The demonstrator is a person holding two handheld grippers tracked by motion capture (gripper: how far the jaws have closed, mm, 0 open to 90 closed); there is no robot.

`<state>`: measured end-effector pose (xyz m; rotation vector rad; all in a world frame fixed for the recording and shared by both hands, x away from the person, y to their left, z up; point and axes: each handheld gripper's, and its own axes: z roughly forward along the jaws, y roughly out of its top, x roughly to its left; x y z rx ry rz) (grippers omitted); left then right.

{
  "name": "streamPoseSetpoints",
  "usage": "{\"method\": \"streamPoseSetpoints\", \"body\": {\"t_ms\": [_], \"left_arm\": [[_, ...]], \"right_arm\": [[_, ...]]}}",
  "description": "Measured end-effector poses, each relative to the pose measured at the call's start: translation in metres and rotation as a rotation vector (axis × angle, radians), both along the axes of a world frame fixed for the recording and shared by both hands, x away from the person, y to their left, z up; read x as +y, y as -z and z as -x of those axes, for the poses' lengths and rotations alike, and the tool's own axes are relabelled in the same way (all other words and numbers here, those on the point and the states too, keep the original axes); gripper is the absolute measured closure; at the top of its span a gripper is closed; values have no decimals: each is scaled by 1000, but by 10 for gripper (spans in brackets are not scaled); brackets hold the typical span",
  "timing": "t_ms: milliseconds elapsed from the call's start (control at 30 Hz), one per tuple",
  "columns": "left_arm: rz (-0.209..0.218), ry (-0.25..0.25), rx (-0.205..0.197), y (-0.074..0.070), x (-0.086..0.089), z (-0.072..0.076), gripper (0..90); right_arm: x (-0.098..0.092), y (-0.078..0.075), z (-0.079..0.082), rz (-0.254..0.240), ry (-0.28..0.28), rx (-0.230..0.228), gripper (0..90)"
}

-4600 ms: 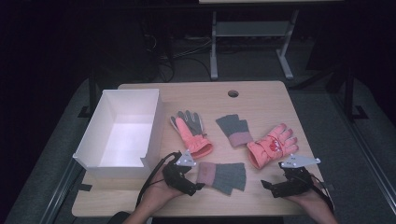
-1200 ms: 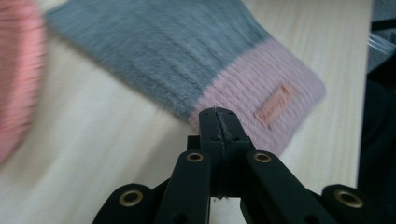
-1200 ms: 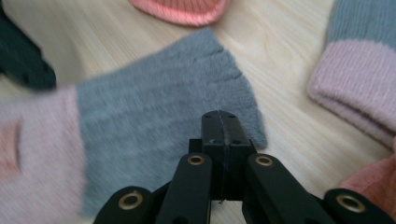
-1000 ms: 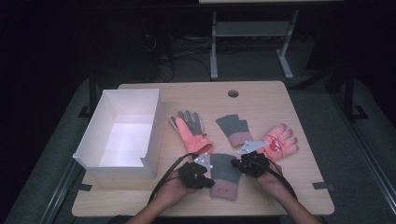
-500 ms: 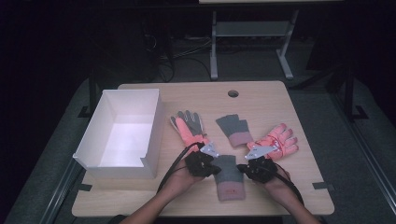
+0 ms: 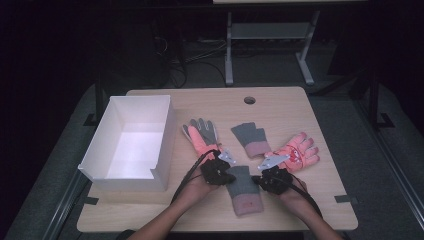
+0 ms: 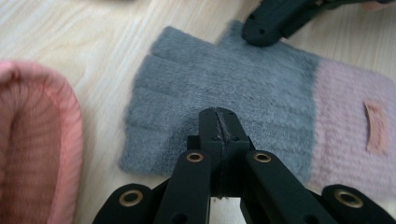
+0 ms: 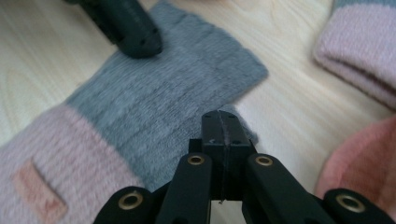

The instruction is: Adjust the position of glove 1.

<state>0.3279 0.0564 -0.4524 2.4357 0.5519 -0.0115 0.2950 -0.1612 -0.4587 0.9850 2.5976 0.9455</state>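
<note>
High view: left gripper [image 6: 226, 172] and right gripper [image 6: 260, 176] flank the grey fingerless glove [image 6: 243, 189] lying flat near the table [image 6: 280, 107] front edge; left gripper view, fingers [image 7: 218, 122] pressed together, tips over the glove's grey part; right gripper view, fingers [image 8: 222, 125] closed too, at the glove's edge

High view sits above the near side of the table [image 6: 280, 107], looking forward and down from well back. The two gripper views ride low, super close, facing each other across the same grey fingerless glove [image 6: 242, 187] [image 7: 233, 88] [image 8: 159, 107].
</note>
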Motion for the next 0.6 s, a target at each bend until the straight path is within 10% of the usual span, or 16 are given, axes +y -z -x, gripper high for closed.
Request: {"method": "streamPoseSetpoints", "body": {"t_ms": [600], "left_arm": [[-8,-62,52,-3,54,25,898]], "right_arm": [[42,3,-22,-41,-96,-1,900]]}}
